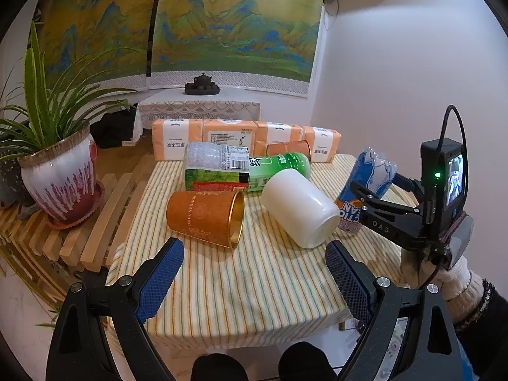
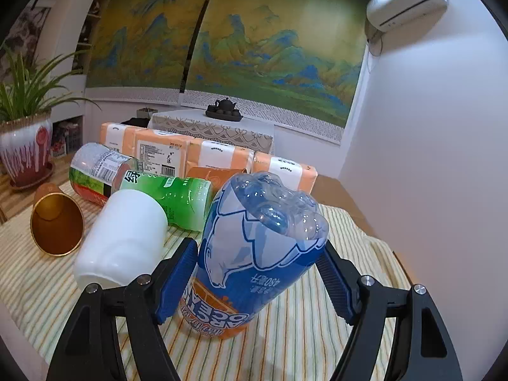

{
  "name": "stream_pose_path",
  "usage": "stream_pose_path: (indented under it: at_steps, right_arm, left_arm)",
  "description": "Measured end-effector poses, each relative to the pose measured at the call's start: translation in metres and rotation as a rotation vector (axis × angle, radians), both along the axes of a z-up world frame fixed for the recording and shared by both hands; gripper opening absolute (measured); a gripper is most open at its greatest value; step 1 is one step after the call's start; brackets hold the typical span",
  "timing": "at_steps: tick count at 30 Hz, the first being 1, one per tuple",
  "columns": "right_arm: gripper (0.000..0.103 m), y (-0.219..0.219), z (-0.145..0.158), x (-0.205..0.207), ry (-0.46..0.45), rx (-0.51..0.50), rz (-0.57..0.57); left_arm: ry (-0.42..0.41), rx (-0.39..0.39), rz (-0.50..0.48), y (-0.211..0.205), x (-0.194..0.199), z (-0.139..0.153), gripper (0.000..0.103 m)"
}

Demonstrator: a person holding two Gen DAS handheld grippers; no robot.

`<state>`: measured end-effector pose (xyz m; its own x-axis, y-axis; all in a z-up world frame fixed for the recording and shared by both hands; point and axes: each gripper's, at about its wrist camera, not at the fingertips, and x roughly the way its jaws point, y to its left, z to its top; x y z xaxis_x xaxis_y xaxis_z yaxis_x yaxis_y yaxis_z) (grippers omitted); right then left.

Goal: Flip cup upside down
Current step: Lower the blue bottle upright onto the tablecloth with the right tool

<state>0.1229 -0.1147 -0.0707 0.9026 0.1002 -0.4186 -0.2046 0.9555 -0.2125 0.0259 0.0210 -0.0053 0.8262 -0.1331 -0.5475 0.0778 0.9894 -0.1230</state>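
Note:
A white cup (image 1: 298, 209) (image 2: 123, 238) lies on its side on the striped tablecloth (image 1: 238, 292), with its mouth toward me. To its left an orange cup (image 1: 203, 216) (image 2: 57, 222) with a gold inside also lies on its side. My left gripper (image 1: 254, 249) is open just in front of the white cup and holds nothing. My right gripper (image 2: 258, 249) (image 1: 365, 197) is shut on a blue plastic bottle (image 2: 260, 238) (image 1: 368, 184). The bottle is base up and tilted, with its lower end near the cloth.
A green bottle (image 1: 279, 168) and a wrapped green pack (image 1: 216, 168) lie behind the cups. Orange tissue packs (image 1: 244, 139) line the table's far edge. A potted plant (image 1: 60, 181) stands on a slatted bench at the left. A gloved hand (image 1: 457, 279) holds the right gripper.

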Motion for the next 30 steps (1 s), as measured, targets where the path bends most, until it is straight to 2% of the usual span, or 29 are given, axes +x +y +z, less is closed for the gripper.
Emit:
stream_pose_path:
  at_steps: [14, 30]
  right_arm:
    - [0.075, 0.001, 0.001, -0.014, 0.025, 0.027, 0.054]
    - [0.078, -0.013, 0.009, -0.055, 0.068, 0.135, 0.038]
  left_arm:
    - [-0.002, -0.002, -0.004, 0.000, -0.002, 0.002, 0.093]
    - [-0.040, -0.029, 0.002, 0.001, -0.014, 0.010, 0.095]
